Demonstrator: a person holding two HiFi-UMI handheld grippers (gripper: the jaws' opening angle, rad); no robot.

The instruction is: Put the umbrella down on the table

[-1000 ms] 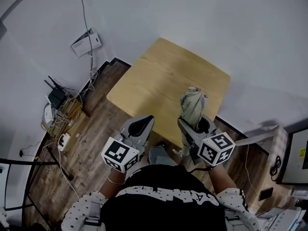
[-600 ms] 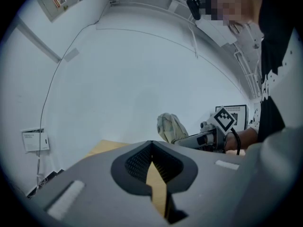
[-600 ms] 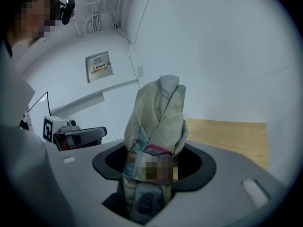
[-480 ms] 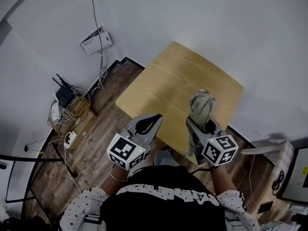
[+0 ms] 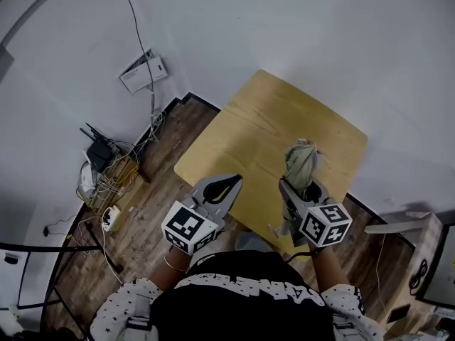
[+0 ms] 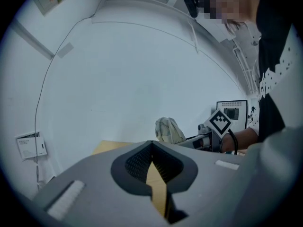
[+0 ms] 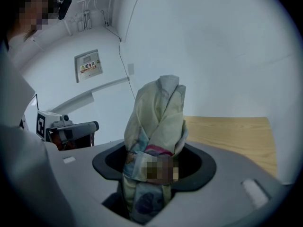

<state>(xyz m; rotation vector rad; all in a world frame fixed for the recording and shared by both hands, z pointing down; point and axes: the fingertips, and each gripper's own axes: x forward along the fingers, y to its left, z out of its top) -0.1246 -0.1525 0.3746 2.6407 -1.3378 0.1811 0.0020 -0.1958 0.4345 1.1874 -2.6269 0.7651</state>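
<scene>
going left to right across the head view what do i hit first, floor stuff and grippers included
router and cable basket → left gripper → folded umbrella. The table and the right gripper overlap these, so they are left out.

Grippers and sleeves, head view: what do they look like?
The left gripper and right gripper are grey, with tapering jaws, each bearing a white marker cube with black squares. The person wears a black top with white lettering; sleeves are white with dark stars.
</scene>
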